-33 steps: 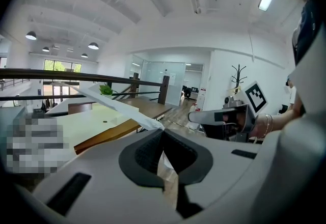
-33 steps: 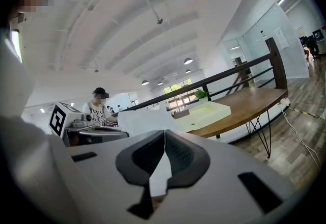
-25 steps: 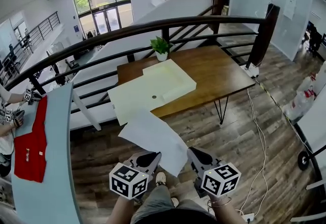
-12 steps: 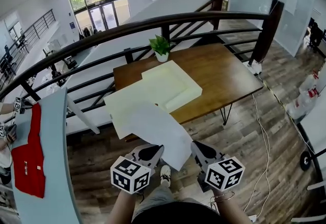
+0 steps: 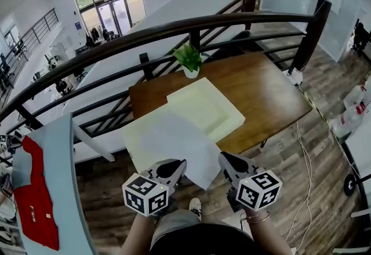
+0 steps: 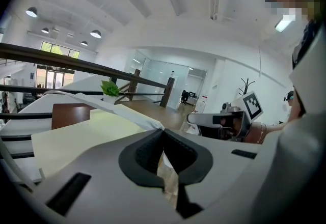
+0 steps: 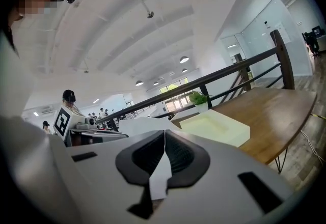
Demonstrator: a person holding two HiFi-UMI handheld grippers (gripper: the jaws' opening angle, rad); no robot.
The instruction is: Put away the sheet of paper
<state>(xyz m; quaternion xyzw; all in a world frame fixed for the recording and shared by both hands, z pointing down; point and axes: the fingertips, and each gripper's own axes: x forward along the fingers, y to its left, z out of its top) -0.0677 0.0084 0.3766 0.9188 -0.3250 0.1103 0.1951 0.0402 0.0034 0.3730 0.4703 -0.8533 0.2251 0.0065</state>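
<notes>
Left gripper [image 5: 175, 167] and right gripper [image 5: 226, 159] clamp the near end of the white paper sheet [image 5: 177, 144], spread above the near edge of the brown wooden worktop [image 5: 264, 83]. Black railing [image 5: 174, 29] lines its far edge.

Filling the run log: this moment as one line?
left hand-held gripper: shut on paper | right hand-held gripper: shut on paper | paper: near table

Left tool [image 5: 173, 166], right tool [image 5: 226, 159]: tight on paper [image 5: 174, 141]

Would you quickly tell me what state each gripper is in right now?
The left gripper: jaws closed, holding the sheet of paper by its near edge.
The right gripper: jaws closed, holding the same sheet of paper.
</notes>
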